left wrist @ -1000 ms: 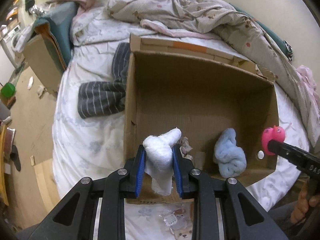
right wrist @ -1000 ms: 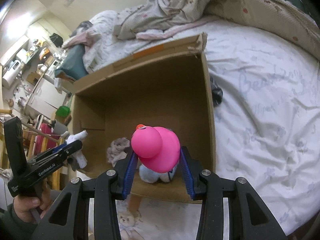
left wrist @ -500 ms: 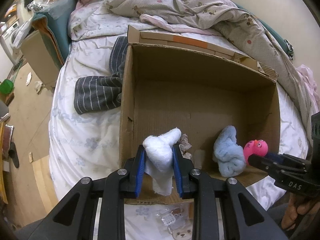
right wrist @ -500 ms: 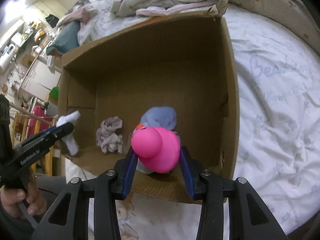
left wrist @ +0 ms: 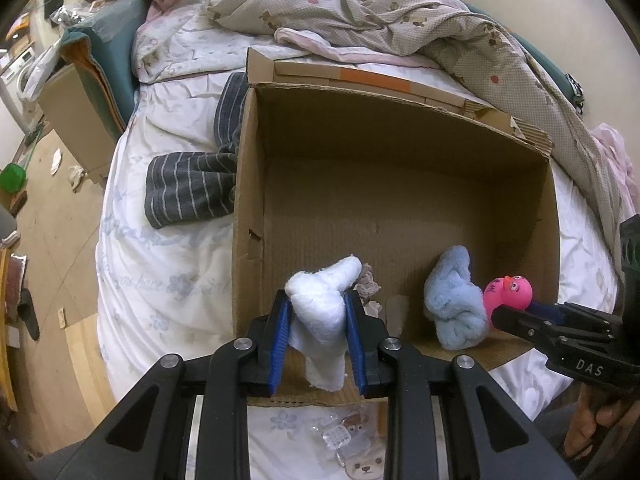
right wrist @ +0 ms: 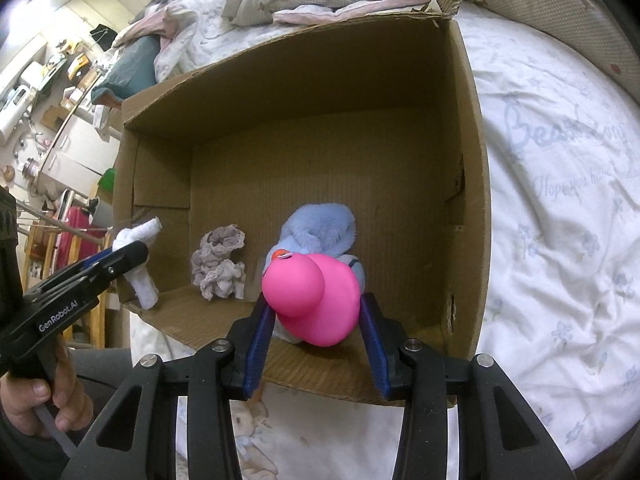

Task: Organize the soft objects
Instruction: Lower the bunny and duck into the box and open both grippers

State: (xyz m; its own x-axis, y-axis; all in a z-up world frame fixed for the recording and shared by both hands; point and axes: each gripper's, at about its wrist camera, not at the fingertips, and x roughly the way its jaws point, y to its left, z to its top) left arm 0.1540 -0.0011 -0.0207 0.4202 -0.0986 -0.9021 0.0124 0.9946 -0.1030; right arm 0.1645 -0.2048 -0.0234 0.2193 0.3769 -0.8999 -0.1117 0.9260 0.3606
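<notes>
An open cardboard box [left wrist: 400, 148] lies on the bed; it also shows in the right wrist view [right wrist: 320, 80]. My left gripper [left wrist: 316, 312] is shut on a white sock [left wrist: 320, 304] over the box's near left corner. My right gripper [right wrist: 316, 316] is shut on a pink rubber duck [right wrist: 312, 296] over the box's near edge; the duck also shows in the left wrist view [left wrist: 508, 292]. Inside the box lie a light blue fluffy cloth [left wrist: 456, 308] and a grey lacy scrunchie [right wrist: 218, 264].
A dark striped garment [left wrist: 192, 184] lies on the white sheet left of the box. A rumpled patterned quilt [left wrist: 400, 20] is piled behind it. A small clear packet [left wrist: 340, 436] lies on the sheet before the box. Bed edge and floor are to the left.
Both grippers have come closer over the box's near edge. The pink duck has moved left, in over the box beside the blue cloth. Both grips are unchanged.
</notes>
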